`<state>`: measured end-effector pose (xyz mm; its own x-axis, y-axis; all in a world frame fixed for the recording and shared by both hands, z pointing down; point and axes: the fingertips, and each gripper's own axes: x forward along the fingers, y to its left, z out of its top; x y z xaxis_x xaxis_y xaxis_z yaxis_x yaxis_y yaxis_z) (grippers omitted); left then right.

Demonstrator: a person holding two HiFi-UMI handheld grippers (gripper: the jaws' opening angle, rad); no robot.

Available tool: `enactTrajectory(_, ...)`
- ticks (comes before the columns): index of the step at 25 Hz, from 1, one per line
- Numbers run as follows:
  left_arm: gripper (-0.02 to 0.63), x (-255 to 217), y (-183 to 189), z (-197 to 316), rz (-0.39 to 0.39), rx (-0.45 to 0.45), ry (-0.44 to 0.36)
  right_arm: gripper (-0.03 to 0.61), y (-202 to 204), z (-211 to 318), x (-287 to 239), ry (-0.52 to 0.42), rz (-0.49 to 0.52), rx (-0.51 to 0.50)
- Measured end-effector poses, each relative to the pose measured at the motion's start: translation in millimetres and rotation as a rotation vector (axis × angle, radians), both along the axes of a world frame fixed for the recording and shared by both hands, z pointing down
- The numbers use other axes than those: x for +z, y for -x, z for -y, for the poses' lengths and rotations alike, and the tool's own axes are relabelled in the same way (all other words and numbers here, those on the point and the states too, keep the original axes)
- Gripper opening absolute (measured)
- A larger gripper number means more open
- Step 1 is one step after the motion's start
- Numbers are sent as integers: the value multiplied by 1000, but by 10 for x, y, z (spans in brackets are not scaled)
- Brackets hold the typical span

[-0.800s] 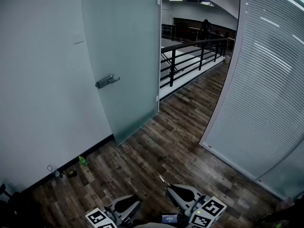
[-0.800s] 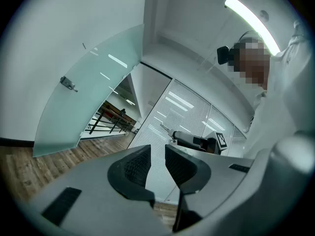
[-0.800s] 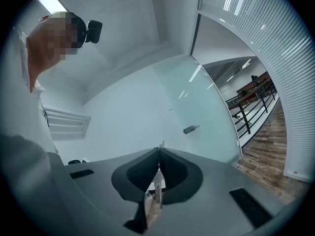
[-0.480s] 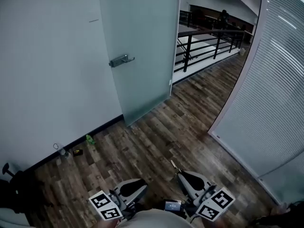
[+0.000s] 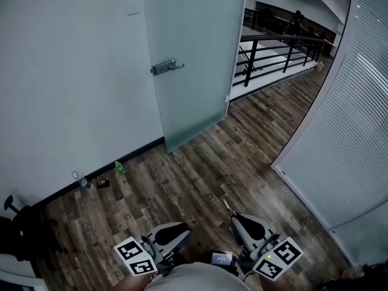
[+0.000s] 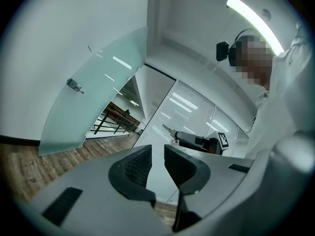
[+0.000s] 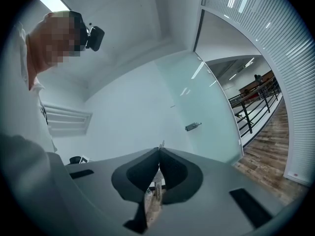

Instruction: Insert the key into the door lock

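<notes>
Head view with both gripper views. We count two grippers, one key, one door and one lever handle.

The left gripper is near, at the lower left, its jaws spread with nothing between them. The right gripper is near, at the lower right, its jaws pressed together on the key. The key's thin metal blade sticks out past the tips and points toward the far side of the room.

The frosted glass door stands open at the far left, well apart from both grippers. It carries the lever handle on the face turned toward us. To its left runs one plain white wall, and to the right stands one slatted partition. One black railing lies far beyond the doorway.

On the wooden floor, at the foot of the wall, lie three small objects. One is a green object. We cannot tell what the other two are.
</notes>
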<state>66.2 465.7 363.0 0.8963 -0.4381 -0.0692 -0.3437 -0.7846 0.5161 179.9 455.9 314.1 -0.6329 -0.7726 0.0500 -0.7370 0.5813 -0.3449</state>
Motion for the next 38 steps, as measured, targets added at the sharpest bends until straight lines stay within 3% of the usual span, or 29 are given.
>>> enactTrajectory(38, 91, 71, 651, 135, -17, 28, 38, 17, 471, 187, 109, 88, 4, 86)
